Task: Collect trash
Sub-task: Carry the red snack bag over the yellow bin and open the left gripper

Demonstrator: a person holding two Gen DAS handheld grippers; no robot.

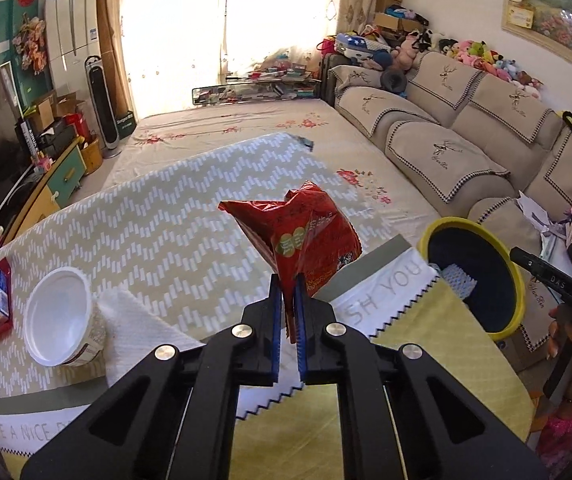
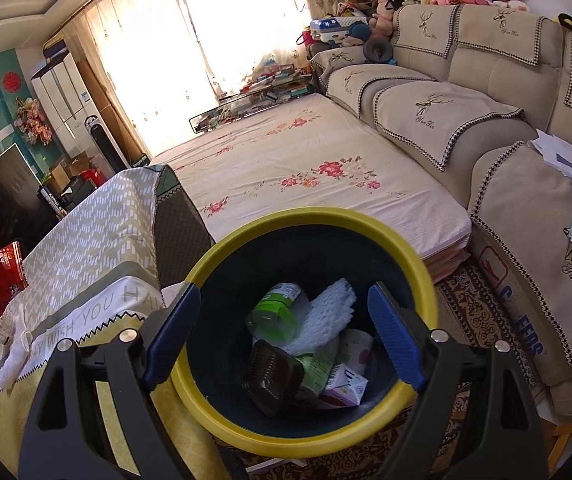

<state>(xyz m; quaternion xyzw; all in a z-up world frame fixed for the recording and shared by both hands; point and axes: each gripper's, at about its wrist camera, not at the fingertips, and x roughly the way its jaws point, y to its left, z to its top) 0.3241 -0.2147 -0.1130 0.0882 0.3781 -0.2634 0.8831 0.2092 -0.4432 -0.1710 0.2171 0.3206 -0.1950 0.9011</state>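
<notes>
Living-room table [image 1: 134,216] under patterned cloth: white cup [image 1: 60,316] lying far left; left gripper [image 1: 287,300] clamped on red snack bag [image 1: 301,240], held upright above cloth; yellow-rimmed bin [image 1: 481,280] off its right, part-filled, nearer the right gripper [image 2: 282,328], gaping empty over it.

Two fisheye views, each riding on a hand-held gripper and looking forward and downward along its fingers.

The left wrist camera sat close above the table [image 1: 134,216], facing across it toward the curtained window [image 1: 230,32], with the sofa [image 1: 445,128] to its right. The right wrist camera hovered just over the yellow-rimmed bin [image 2: 305,224] beside the table's corner, looking into it and on toward the same window. Both views shared the bin, the table's patterned cloth, the red snack bag [image 1: 305,236], the floral bed [image 2: 286,160] and the sofa.
</notes>
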